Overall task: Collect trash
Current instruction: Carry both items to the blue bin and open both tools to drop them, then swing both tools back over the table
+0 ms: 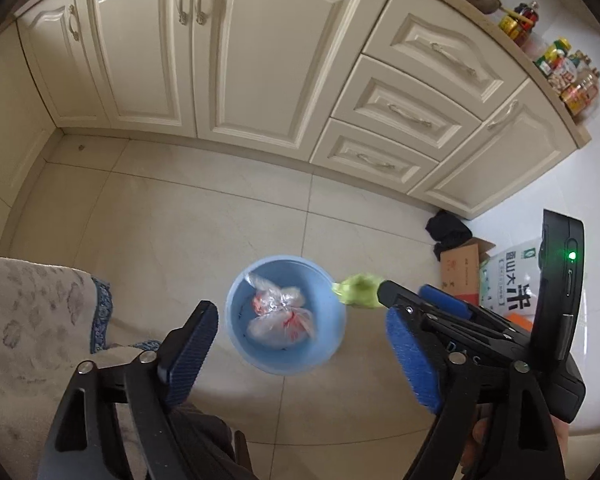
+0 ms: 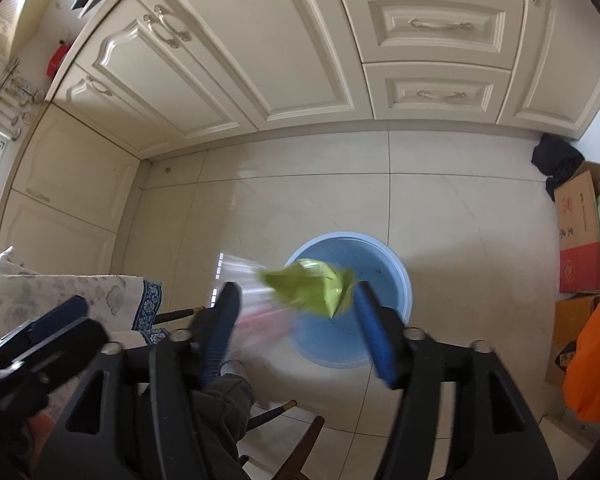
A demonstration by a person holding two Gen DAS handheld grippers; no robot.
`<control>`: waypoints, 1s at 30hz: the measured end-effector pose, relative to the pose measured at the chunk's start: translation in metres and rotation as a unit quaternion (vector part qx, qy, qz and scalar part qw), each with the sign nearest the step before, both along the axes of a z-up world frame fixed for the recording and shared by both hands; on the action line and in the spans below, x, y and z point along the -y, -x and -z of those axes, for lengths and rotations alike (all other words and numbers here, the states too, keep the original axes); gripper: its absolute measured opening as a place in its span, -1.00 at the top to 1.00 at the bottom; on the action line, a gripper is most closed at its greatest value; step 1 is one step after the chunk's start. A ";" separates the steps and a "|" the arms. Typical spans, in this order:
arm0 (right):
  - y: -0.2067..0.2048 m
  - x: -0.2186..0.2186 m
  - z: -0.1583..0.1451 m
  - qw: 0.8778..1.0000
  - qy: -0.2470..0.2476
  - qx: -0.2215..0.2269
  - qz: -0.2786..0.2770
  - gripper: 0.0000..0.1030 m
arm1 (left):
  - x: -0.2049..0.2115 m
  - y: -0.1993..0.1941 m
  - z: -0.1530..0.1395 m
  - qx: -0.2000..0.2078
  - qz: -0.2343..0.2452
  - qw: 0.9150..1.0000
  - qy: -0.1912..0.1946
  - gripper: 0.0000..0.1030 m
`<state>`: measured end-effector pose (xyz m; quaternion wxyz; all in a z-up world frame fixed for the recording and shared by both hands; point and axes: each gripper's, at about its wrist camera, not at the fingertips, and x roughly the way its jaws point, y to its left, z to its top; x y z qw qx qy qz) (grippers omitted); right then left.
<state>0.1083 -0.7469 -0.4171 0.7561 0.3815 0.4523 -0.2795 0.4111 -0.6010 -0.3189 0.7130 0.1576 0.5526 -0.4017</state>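
Below our left gripper, a blue bucket stood on the pale tiled floor, with a clear plastic bag bearing red marks lying inside it. We held that gripper's jaws wide apart, nothing between the blue pads, the bucket showing in the gap ahead of them. Just right of it, our right gripper reached toward the bucket's rim with a crumpled green wrapper at its tip.

From the right wrist view, the right gripper pointed down at the same blue bucket, its jaws standing open. The green wrapper sat blurred between them, close against the right-hand pad and over the bucket's mouth; we could not tell whether that pad touched it. Left of the jaws, a blurred clear bag showed, and farther left our left gripper.

Beyond both claws ran cream cabinets. To the right lay a cardboard box and a dark cloth; to the left, a patterned cloth.
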 end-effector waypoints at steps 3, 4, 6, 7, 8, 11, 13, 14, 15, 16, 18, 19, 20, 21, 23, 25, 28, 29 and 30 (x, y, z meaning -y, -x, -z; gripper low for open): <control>0.003 0.000 0.000 1.000 0.000 0.000 0.007 -0.72 | 0.000 0.003 -0.006 0.015 -0.010 1.000 -0.003 -0.72; 0.005 -0.001 0.000 1.000 -0.002 0.001 0.011 -0.84 | -0.005 0.008 -0.011 0.022 -0.012 1.000 -0.003 -0.75; 0.007 -0.002 -0.002 1.000 -0.004 0.005 0.016 -0.96 | -0.013 0.017 -0.024 0.040 -0.018 0.999 0.002 -0.81; 0.008 -0.003 -0.004 1.000 -0.005 0.006 0.017 -0.97 | -0.016 0.020 -0.029 0.048 -0.022 0.999 0.004 -0.83; 0.008 -0.006 -0.006 1.000 -0.004 0.007 0.015 -0.99 | -0.024 0.029 -0.039 0.057 -0.025 0.998 0.008 -0.83; 0.008 -0.012 -0.014 1.000 0.003 0.007 0.013 -1.00 | -0.035 0.045 -0.057 0.079 -0.028 0.996 0.019 -0.85; 0.009 -0.018 -0.023 1.000 0.006 0.012 0.016 -1.00 | -0.058 0.059 -0.075 0.094 -0.031 0.995 0.027 -0.86; 0.009 -0.021 -0.027 1.000 0.009 0.014 0.016 -1.00 | -0.070 0.067 -0.084 0.099 -0.032 0.994 0.035 -0.86; 0.008 -0.025 -0.033 1.000 0.013 0.017 0.015 -1.00 | -0.081 0.073 -0.091 0.104 -0.033 0.993 0.042 -0.87; 0.007 -0.030 -0.041 1.000 0.018 0.022 0.011 -1.00 | -0.088 0.077 -0.098 0.110 -0.036 0.992 0.047 -0.89; 0.004 -0.040 -0.055 0.999 0.028 0.029 0.004 -1.00 | -0.114 0.090 -0.119 0.123 -0.044 0.989 0.065 -0.93; 0.002 -0.047 -0.065 0.999 0.036 0.035 -0.001 -1.00 | -0.129 0.095 -0.130 0.128 -0.049 0.988 0.074 -0.95; 0.000 -0.051 -0.073 0.998 0.041 0.039 -0.005 -1.00 | -0.145 0.101 -0.141 0.134 -0.055 0.986 0.084 -0.96; -0.003 -0.058 -0.082 0.998 0.047 0.045 -0.010 -1.00 | -0.156 0.105 -0.148 0.138 -0.060 0.984 0.091 -0.97; -0.009 -0.074 -0.103 0.996 0.064 0.058 -0.025 -1.00 | -0.189 0.113 -0.167 0.151 -0.073 0.980 0.104 -0.97; -0.015 -0.091 -0.123 0.993 0.080 0.073 -0.040 -1.00 | -0.222 0.119 -0.183 0.166 -0.088 0.975 0.115 -0.97; -0.028 -0.124 -0.155 0.987 0.105 0.097 -0.068 -1.00 | -0.271 0.133 -0.205 0.188 -0.114 0.967 0.130 -0.97; -0.032 -0.133 -0.163 0.986 0.111 0.104 -0.075 -1.00 | -0.288 0.139 -0.211 0.196 -0.124 0.963 0.136 -0.97; -0.037 -0.145 -0.174 0.983 0.119 0.112 -0.086 -1.00 | -0.306 0.145 -0.218 0.204 -0.133 0.960 0.140 -0.97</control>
